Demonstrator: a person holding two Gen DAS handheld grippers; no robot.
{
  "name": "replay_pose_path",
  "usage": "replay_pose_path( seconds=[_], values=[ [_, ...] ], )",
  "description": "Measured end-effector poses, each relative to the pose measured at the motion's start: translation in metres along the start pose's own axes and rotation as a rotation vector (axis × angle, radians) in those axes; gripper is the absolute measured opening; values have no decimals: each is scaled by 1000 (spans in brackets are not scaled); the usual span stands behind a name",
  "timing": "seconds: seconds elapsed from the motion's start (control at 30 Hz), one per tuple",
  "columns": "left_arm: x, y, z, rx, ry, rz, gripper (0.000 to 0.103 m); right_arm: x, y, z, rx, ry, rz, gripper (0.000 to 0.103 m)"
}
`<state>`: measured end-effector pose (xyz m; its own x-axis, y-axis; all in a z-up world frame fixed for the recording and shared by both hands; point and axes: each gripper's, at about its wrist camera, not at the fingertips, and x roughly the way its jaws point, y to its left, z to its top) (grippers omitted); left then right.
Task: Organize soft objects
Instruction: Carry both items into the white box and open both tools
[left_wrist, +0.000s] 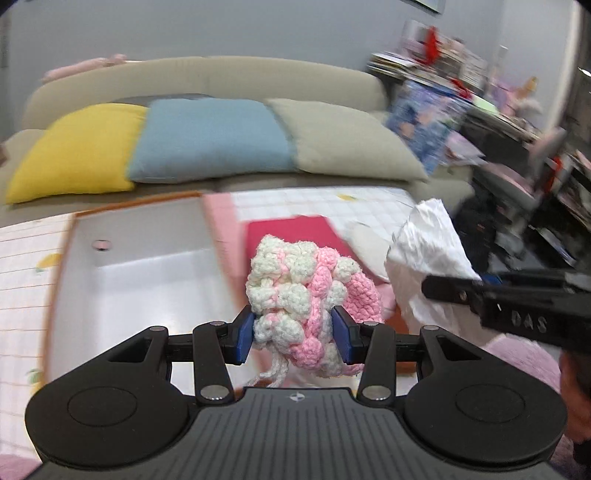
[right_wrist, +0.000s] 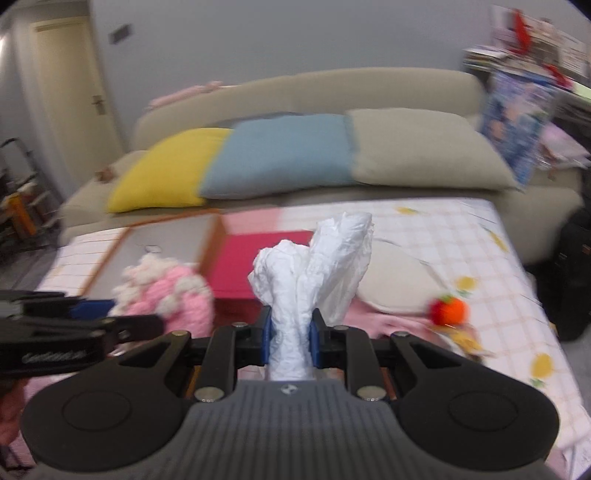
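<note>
My left gripper (left_wrist: 293, 334) is shut on a pink and white crocheted piece (left_wrist: 306, 291) and holds it above the table; the piece also shows at the left of the right wrist view (right_wrist: 173, 295). My right gripper (right_wrist: 290, 336) is shut on a crumpled white cloth (right_wrist: 317, 266), which stands up between its pads; the cloth also shows at the right of the left wrist view (left_wrist: 424, 254). The two grippers are side by side, left one to the left.
A white tray with an orange rim (left_wrist: 147, 266) lies left on the checked tablecloth (right_wrist: 480, 258), a red mat (right_wrist: 258, 258) beside it. A beige cushion (right_wrist: 399, 284) and an orange crocheted fruit (right_wrist: 448, 312) lie right. A sofa with yellow, blue and beige pillows (left_wrist: 214, 140) stands behind.
</note>
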<state>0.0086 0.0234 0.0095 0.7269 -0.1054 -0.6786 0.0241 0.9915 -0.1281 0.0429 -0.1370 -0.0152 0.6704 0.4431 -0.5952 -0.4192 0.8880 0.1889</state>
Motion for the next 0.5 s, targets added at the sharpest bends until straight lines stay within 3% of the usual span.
replay_pose_path(
  seconds=[0.17, 0.3, 0.4, 0.5],
  values=[
    [-4, 32, 6, -11, 0, 131, 50, 17, 50, 17, -108, 12, 127, 19],
    [-5, 58, 9, -14, 38, 188, 50, 41, 86, 33, -164, 31, 229, 19],
    [4, 72, 7, 38, 102, 236, 50, 70, 101, 41, -143, 95, 286, 19],
    [16, 82, 2, 100, 180, 258, 51, 104, 121, 41, -168, 169, 272, 19]
  ],
)
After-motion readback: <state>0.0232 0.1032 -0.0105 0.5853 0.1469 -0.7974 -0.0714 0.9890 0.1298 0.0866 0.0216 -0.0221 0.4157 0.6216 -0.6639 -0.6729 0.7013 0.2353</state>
